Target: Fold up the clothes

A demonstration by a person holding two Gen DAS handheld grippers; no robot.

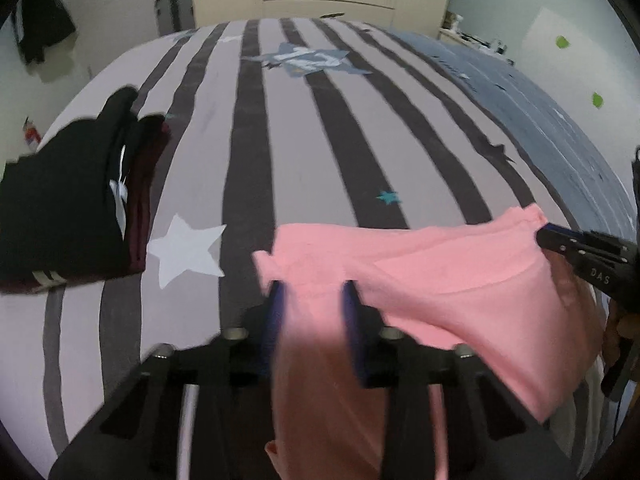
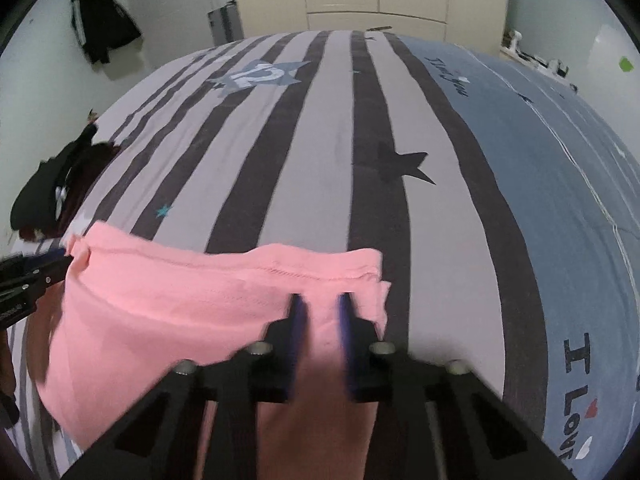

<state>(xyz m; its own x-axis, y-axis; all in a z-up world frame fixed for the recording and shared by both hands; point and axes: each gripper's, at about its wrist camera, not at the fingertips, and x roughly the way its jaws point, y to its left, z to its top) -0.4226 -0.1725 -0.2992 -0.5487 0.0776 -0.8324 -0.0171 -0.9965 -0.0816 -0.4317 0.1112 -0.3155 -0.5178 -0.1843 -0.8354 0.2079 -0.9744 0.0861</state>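
Two black hand-held grippers with blue pads angle downward side by side. The left hand-held gripper (image 1: 310, 296) pinches one top corner of a pink cotton garment (image 1: 440, 280); the right hand-held gripper (image 2: 322, 308) clamps the other corner.

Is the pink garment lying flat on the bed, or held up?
Held up: pink garment hangs stretched between left gripper and right gripper, above the striped bed.
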